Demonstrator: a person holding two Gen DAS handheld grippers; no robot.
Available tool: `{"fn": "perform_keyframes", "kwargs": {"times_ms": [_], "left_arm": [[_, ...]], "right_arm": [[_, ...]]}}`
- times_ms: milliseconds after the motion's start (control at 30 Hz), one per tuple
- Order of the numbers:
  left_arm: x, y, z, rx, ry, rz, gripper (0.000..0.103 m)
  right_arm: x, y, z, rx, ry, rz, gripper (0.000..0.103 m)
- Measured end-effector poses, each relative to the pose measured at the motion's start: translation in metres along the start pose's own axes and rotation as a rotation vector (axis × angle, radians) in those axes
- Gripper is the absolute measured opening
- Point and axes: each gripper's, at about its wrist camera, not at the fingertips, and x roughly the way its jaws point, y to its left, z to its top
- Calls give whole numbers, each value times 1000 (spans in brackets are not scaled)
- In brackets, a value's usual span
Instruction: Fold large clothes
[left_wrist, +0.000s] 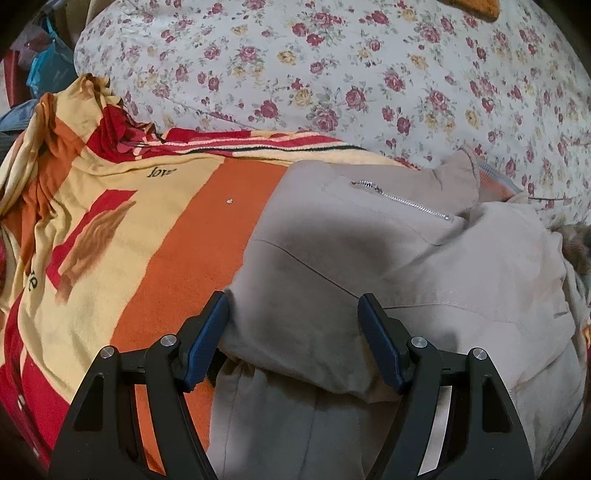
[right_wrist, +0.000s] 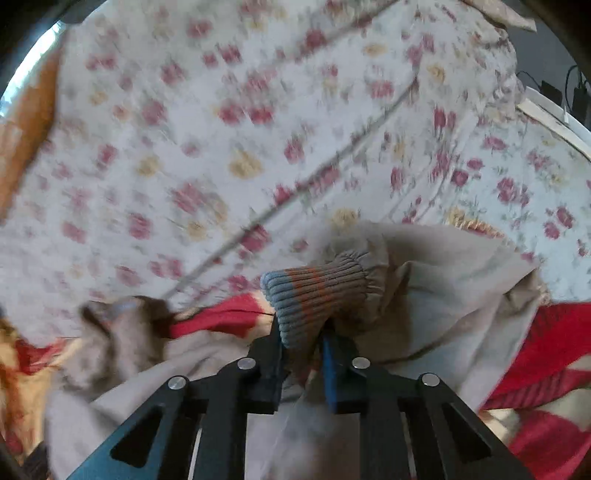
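Note:
A beige jacket with a silver zip pocket lies on a bed. My left gripper is open, its two blue fingers straddling a fold of the jacket near its lower edge. In the right wrist view my right gripper is shut on the jacket's ribbed sleeve cuff, striped grey, blue and orange. The beige sleeve trails to the right behind it. That view is blurred by motion.
Under the jacket lies an orange, yellow and red blanket with printed words. A white floral bedsheet covers the bed beyond; it also shows in the right wrist view. Clutter sits off the bed's far left edge.

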Motion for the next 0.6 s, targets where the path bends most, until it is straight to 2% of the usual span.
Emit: {"fn": "perform_keyframes", "kwargs": {"times_ms": [133, 233, 333, 533, 600], "left_arm": [[-10, 3, 1, -24, -21, -21, 73], [-17, 6, 1, -43, -40, -25, 73], [-23, 10, 1, -58, -52, -32, 73], [-39, 23, 1, -108, -87, -78, 73], [-42, 27, 2, -115, -91, -80, 73]], "right_arm": [[-69, 0, 11, -69, -72, 90, 13], [-125, 14, 18, -143, -120, 157, 13], [-182, 42, 20, -231, -173, 258, 11], [-260, 115, 14, -408, -209, 503, 9], [-273, 135, 6, -492, -238, 465, 9]]}}
